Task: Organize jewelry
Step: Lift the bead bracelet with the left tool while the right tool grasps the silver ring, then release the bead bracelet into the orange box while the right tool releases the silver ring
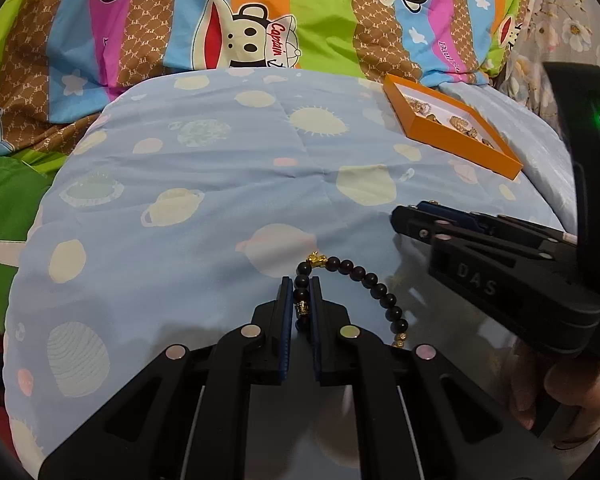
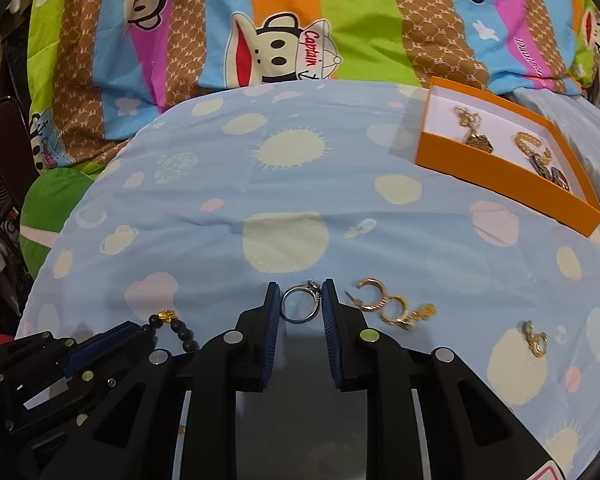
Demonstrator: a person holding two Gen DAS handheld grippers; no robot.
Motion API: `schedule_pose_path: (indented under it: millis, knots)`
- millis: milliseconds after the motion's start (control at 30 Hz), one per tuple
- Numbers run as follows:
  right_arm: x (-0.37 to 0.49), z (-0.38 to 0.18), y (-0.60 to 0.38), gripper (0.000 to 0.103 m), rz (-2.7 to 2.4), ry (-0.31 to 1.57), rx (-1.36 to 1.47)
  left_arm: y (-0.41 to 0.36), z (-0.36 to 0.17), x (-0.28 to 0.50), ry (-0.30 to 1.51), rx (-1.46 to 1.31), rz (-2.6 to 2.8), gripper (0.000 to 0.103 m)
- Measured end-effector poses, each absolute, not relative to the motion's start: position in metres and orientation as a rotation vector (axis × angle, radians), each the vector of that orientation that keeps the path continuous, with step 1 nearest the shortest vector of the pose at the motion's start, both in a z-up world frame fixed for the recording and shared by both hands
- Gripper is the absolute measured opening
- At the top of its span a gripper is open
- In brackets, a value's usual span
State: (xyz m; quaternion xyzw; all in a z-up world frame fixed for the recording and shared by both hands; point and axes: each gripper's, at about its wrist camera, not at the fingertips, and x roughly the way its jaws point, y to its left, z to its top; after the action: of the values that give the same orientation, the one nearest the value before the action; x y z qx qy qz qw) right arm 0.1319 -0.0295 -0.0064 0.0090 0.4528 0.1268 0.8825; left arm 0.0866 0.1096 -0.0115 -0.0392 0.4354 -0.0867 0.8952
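A light blue quilt [image 2: 228, 184] printed with suns and planets covers the work surface, and behind it lies a striped cartoon bedsheet [image 2: 340, 20] in green, orange, pink and brown. Toward the far right of the quilt sits an orange box [image 2: 500, 184] with a white floor, holding several gold chains [image 2: 476, 136]. The left gripper [image 1: 301, 300] points down at the quilt with its jaws pressed together on a dark beaded bracelet [image 1: 374, 282], whose loose beads curve away to the right and lie on the fabric. The right gripper [image 2: 301, 304] sits just beside it, its blue pads pinching a silver ring [image 2: 300, 305] at the near edge of the quilt; the ring stands between the two pads and touches both. Immediately right of that ring lies a cluster of gold hoop earrings [image 2: 388, 302], and a little farther right, apart from them, rests a small gold earring [image 2: 535, 339].
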Motion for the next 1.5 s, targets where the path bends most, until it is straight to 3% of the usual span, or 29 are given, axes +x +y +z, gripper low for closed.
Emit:
schedule_pose_path:
  millis: [500, 800, 1200, 1500]
  knots:
    - [0.098, 0.022, -0.115, 0.020, 0.143, 0.872, 0.110, 0.068, -0.003, 0.092, 0.899, 0.039, -0.187, 0.007]
    - [0.103, 0.029, -0.173, 0.020, 0.047, 0.833, 0.162, 0.037, 0.033, 0.120, 0.815, 0.043, -0.231, 0.007]
    - [0.170, 0.047, -0.212, 0.020, 0.042, 0.754, 0.179, -0.010, 0.086, 0.196, 0.673, 0.042, -0.279, 0.007]
    - [0.237, 0.034, -0.219, 0.020, 0.081, 0.778, 0.213, -0.057, 0.086, 0.263, 0.651, 0.005, -0.326, 0.007]
